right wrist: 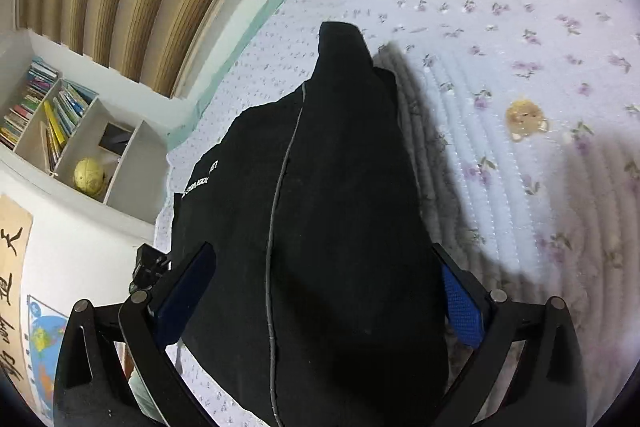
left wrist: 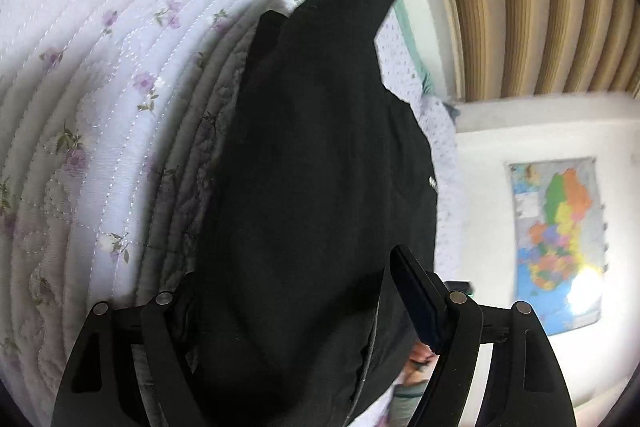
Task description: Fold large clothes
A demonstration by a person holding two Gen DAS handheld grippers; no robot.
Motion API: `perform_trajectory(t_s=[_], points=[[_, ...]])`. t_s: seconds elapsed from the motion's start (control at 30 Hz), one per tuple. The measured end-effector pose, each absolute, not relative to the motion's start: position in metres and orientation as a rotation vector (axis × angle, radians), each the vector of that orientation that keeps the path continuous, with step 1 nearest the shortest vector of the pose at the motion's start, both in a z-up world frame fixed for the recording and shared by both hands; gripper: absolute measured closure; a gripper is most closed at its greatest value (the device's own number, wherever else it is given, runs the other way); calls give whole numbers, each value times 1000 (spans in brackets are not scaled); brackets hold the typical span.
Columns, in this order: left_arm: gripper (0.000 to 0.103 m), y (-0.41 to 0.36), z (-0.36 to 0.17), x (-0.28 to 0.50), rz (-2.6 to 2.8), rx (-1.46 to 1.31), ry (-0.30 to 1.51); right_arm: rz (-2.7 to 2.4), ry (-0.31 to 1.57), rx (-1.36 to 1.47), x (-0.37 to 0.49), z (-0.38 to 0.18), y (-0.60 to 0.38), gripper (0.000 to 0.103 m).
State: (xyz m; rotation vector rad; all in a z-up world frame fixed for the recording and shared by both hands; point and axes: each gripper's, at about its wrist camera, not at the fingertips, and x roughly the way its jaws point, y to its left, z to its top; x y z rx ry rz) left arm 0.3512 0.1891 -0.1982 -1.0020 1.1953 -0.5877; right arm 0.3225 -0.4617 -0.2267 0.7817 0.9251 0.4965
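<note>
A large black garment [left wrist: 320, 155] hangs down over the flowered quilt [left wrist: 100, 75] on the bed. In the left wrist view it fills the gap between my left gripper's [left wrist: 300, 287] fingers; only the right finger's dark pad [left wrist: 416, 303] shows, and the grip point is hidden by cloth. In the right wrist view the same garment [right wrist: 320, 207], with a grey seam and small white print, drapes between my right gripper's [right wrist: 324, 287] blue pads [right wrist: 460, 307], which stand wide apart around the cloth. The lower end of the garment reaches toward the bed's far edge.
The quilt [right wrist: 520, 67] spreads wide, with a bear patch [right wrist: 524, 121]. A wood-slat headboard wall [left wrist: 540, 7] runs behind. A white shelf with books and a globe [right wrist: 90, 177] and a wall map [left wrist: 560, 247] stand past the bed's edge.
</note>
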Motion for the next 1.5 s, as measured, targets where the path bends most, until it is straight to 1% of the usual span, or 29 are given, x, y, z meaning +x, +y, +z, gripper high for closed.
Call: perform_trajectory(t_s=[0.1, 0.17, 0.33, 0.37, 0.4, 0.43, 0.47, 0.5, 0.53, 0.57, 0.6, 0.7, 0.87, 0.97, 1.1, 1.17, 1.23, 1.33, 1.37, 1.4, 1.43, 1.47, 1.5], points=[[23, 184, -198, 354, -591, -979, 1205, 435, 1022, 672, 337, -238, -447, 0], [23, 178, -198, 358, -582, -949, 1223, 461, 1041, 617, 347, -238, -435, 0], [21, 162, -199, 365, -506, -942, 1248, 435, 1083, 637, 369, -241, -420, 0], [21, 160, -195, 363, -494, -929, 1235, 417, 1068, 603, 367, -237, -414, 5], [23, 160, -194, 363, -482, -910, 1221, 426, 1049, 581, 362, -232, -410, 21], [34, 158, -188, 358, -462, -875, 1207, 426, 1025, 560, 356, -226, -407, 27], [46, 156, -179, 352, -443, -832, 1186, 419, 1000, 532, 348, -219, -404, 37], [51, 152, -170, 346, -427, -804, 1161, 410, 967, 483, 339, -209, -398, 46], [58, 148, -156, 338, -418, -769, 1126, 398, 943, 435, 330, -200, -393, 49], [62, 142, -140, 329, -419, -732, 1089, 388, 931, 411, 324, -193, -391, 56], [62, 137, -127, 322, -426, -709, 1061, 387, 912, 392, 316, -183, -387, 61], [64, 120, -78, 290, -523, -663, 971, 410, 855, 391, 289, -154, -387, 66], [64, 104, -7, 228, -619, -580, 878, 450, 787, 352, 223, -100, -366, 67], [64, 109, 24, 191, -640, -563, 830, 448, 754, 333, 187, -70, -362, 67], [64, 137, 34, 153, -625, -595, 831, 488, 737, 397, 140, -44, -372, 67], [63, 149, 20, 138, -604, -625, 868, 501, 757, 429, 127, -43, -377, 67], [63, 157, -1, 126, -586, -633, 901, 488, 785, 401, 113, -52, -374, 67], [62, 165, -60, 130, -544, -668, 1019, 446, 881, 382, 109, -91, -370, 65], [55, 169, -86, 135, -516, -654, 1082, 402, 926, 356, 112, -109, -365, 62], [51, 174, -106, 137, -475, -637, 1123, 342, 956, 321, 117, -126, -364, 56], [42, 186, -132, 140, -421, -643, 1173, 270, 980, 282, 117, -141, -364, 51], [36, 197, -151, 141, -431, -705, 1194, 214, 1008, 257, 118, -157, -366, 41], [36, 212, -172, 140, -498, -832, 1189, 201, 1038, 277, 118, -175, -373, 37]])
